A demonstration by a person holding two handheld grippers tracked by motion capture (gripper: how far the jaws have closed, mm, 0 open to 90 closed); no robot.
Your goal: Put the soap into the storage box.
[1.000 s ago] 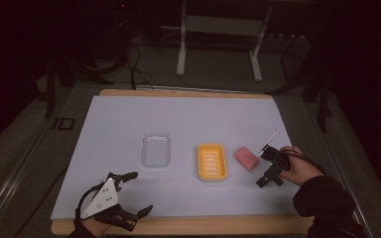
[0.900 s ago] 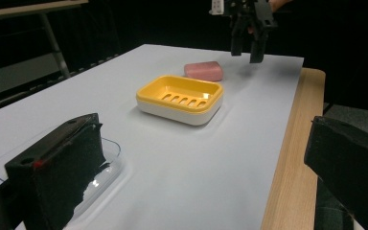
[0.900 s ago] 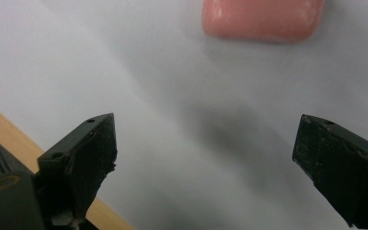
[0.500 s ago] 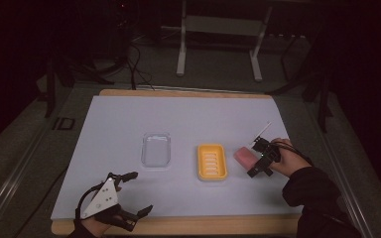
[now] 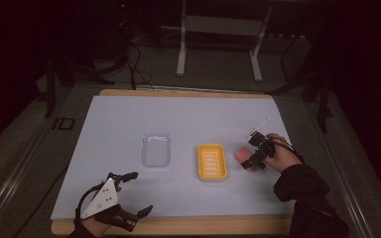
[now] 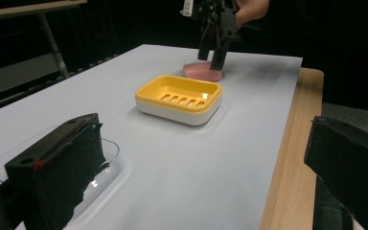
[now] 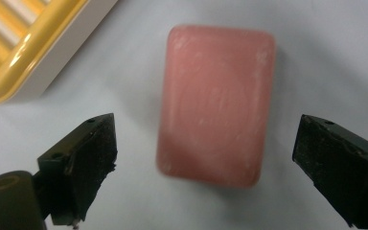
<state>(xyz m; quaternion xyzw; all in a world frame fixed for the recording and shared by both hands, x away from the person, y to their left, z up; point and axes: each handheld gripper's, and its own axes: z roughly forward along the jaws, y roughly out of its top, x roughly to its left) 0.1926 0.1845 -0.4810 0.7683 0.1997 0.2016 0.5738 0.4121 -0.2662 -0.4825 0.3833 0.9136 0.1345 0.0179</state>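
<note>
White sheet [image 5: 129, 129] holds pink soap [image 7: 216, 103] — right hand-held gripper [image 7: 206, 163] spread wide over it, left hand-held gripper [image 5: 131, 194] also open.

A pink rectangular soap bar [image 7: 216, 103] with rounded corners is lying flat on the white table cover, filling the centre of the right gripper view. In the high view it is sitting right of centre, just beside the yellow soap dish [image 5: 212, 161], which is standing empty and upright.

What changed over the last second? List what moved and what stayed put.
The right tongs moved left across the table to the pink soap and now straddle it with jaws open, not gripping yet. The soap, the yellow soap dish, the clear tray and the left tongs stayed where they were.
</note>
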